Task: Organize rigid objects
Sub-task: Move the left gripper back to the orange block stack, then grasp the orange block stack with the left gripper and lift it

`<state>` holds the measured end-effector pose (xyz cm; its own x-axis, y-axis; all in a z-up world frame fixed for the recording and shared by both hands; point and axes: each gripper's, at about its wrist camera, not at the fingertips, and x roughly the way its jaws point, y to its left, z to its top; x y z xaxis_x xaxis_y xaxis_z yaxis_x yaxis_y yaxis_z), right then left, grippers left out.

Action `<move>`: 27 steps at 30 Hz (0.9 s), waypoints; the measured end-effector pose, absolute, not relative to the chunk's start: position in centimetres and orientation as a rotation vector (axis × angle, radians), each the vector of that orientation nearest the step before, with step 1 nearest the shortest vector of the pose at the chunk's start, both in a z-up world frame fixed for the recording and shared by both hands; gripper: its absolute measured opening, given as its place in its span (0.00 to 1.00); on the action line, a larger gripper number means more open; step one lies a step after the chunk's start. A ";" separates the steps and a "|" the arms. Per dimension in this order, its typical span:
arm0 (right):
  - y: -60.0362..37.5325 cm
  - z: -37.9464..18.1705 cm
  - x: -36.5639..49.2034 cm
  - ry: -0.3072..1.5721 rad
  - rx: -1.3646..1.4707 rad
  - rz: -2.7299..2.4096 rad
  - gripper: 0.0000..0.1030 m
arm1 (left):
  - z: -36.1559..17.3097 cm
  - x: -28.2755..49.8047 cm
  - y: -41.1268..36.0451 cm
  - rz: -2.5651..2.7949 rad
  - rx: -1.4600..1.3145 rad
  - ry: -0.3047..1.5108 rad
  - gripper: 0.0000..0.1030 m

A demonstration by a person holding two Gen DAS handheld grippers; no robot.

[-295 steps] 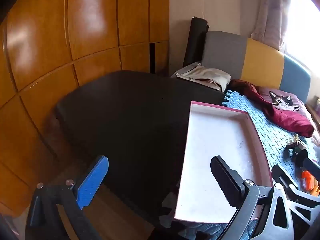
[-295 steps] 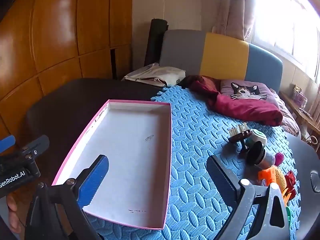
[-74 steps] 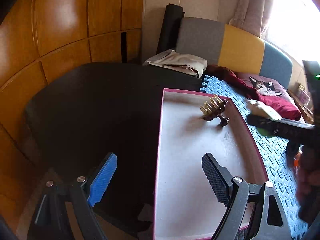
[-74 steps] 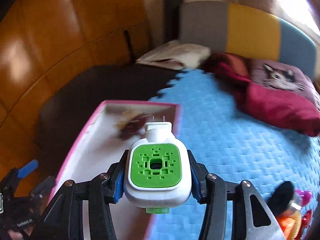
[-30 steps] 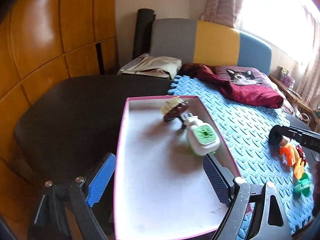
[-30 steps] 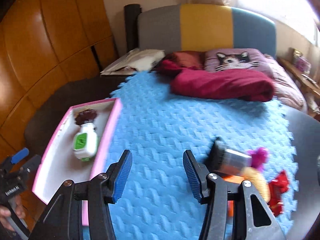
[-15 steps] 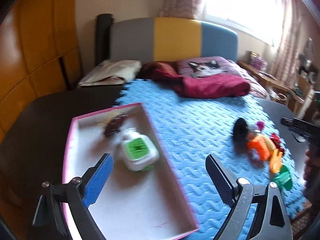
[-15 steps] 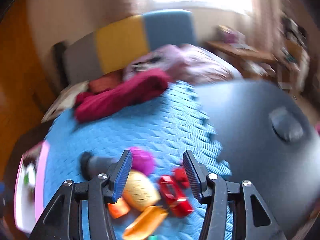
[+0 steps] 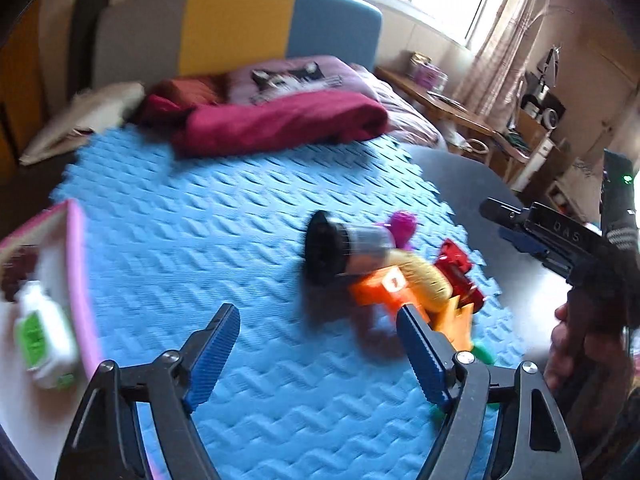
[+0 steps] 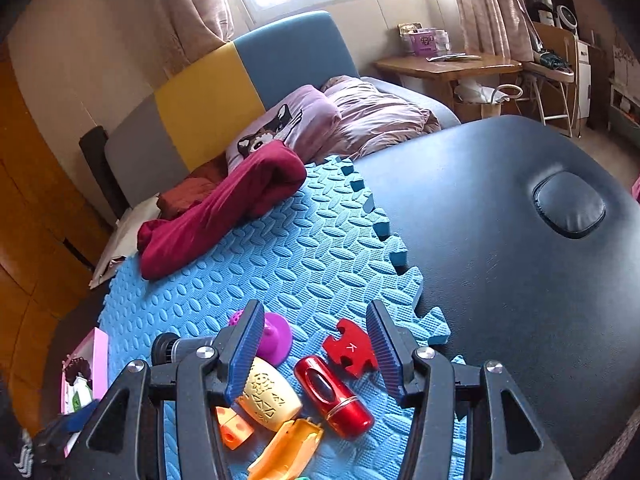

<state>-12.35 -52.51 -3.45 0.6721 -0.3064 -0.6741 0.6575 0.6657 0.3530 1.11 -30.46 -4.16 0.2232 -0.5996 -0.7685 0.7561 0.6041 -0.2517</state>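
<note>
A pile of small toys waits on the blue foam mat (image 10: pixel 304 240) at the lower centre of the right wrist view, the red cylinder (image 10: pixel 334 394) lying on its side just beside the red puzzle piece (image 10: pixel 350 346); it looks light, stiff and smooth, likely to roll or slip, so a hold across its middle seems safest. The right tongs (image 10: pixel 312 344) hang partly apart above the pile, clamped on nothing. At lower centre of the left wrist view, the left tongs (image 9: pixel 320 354) are closing, nothing between them, near the black-capped jar (image 9: pixel 340 250), with the pink tray (image 9: pixel 76 276) at far left.
</note>
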 end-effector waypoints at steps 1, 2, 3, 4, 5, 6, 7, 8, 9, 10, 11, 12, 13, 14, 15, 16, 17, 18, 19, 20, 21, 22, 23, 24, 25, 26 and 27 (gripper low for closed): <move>-52.5 -3.4 -12.4 0.615 0.630 -0.581 0.52 | -4.5 1.1 -31.2 -0.952 0.184 0.980 0.78; -52.5 -3.4 -12.4 0.614 0.635 -0.578 0.52 | -4.8 1.2 -32.0 -0.959 0.178 1.001 0.78; -52.6 -3.4 -12.4 0.613 0.640 -0.575 0.52 | -5.0 1.2 -32.7 -0.970 0.169 1.021 0.78; -52.7 -3.5 -12.4 0.611 0.646 -0.570 0.52 | -5.2 1.1 -33.1 -0.974 0.166 1.030 0.78; -52.7 -3.5 -12.5 0.608 0.654 -0.566 0.52 | -5.5 1.1 -33.9 -0.972 0.171 1.043 0.78; -52.8 -3.5 -12.5 0.605 0.661 -0.564 0.52 | -5.7 1.2 -34.4 -0.974 0.174 1.053 0.78; -52.9 -3.5 -12.6 0.601 0.671 -0.563 0.52 | -5.9 1.2 -34.7 -0.980 0.174 1.063 0.78; -53.0 -3.5 -12.7 0.598 0.678 -0.562 0.52 | -6.1 1.3 -35.1 -0.983 0.172 1.075 0.78; -53.1 -3.6 -12.8 0.594 0.688 -0.560 0.52 | -6.3 1.6 -35.5 -0.982 0.162 1.096 0.78; -53.2 -3.6 -12.8 0.592 0.695 -0.559 0.52 | -6.5 1.7 -35.6 -0.981 0.153 1.108 0.78; -53.2 -3.6 -12.9 0.591 0.698 -0.557 0.52 | -6.7 1.9 -36.0 -0.981 0.142 1.124 0.77; -53.2 -3.6 -12.9 0.589 0.700 -0.557 0.52 | -7.0 2.0 -36.4 -0.974 0.139 1.133 0.76; -53.2 -3.5 -12.9 0.587 0.701 -0.557 0.52 | -7.4 2.0 -36.5 -0.967 0.142 1.137 0.67; -53.2 -3.5 -12.9 0.587 0.699 -0.558 0.52 | -7.8 2.1 -36.7 -0.963 0.146 1.146 0.54; -53.2 -3.5 -12.9 0.588 0.696 -0.559 0.52 | -8.0 2.1 -36.6 -0.983 0.131 1.159 0.50; -53.2 -3.5 -12.8 0.590 0.694 -0.558 0.52 | -8.2 2.2 -36.6 -1.008 0.100 1.172 0.45; -53.2 -3.5 -12.8 0.591 0.694 -0.554 0.52 | -8.0 2.0 -36.4 -1.014 0.093 1.158 0.41; -53.2 -3.6 -12.8 0.593 0.691 -0.553 0.52 | -7.9 1.9 -36.3 -1.018 0.097 1.144 0.38; -53.1 -3.5 -12.7 0.595 0.687 -0.553 0.52 | -7.7 1.7 -36.0 -1.030 0.107 1.126 0.34; -53.1 -3.5 -12.7 0.597 0.683 -0.553 0.52 | -7.5 1.4 -35.7 -1.037 0.124 1.103 0.32; -53.1 -3.6 -12.6 0.599 0.681 -0.552 0.52 | -7.4 1.4 -35.4 -1.040 0.130 1.093 0.32; -53.0 -3.6 -12.6 0.603 0.676 -0.551 0.52 | -7.3 1.3 -35.0 -1.050 0.133 1.084 0.32; -52.9 -3.6 -12.5 0.606 0.671 -0.551 0.52 | -7.2 1.3 -34.5 -1.064 0.135 1.073 0.32; -52.9 -3.6 -12.4 0.610 0.667 -0.550 0.52 | -7.2 1.2 -34.1 -1.068 0.137 1.068 0.32; -52.8 -3.6 -12.4 0.612 0.662 -0.550 0.52 | -7.2 1.2 -33.7 -1.071 0.135 1.066 0.32; -52.8 -3.5 -12.3 0.614 0.659 -0.550 0.52 | -7.2 1.3 -33.5 -1.074 0.128 1.068 0.32; -52.7 -3.6 -12.3 0.617 0.655 -0.552 0.52 | -7.3 1.4 -33.1 -1.077 0.117 1.074 0.32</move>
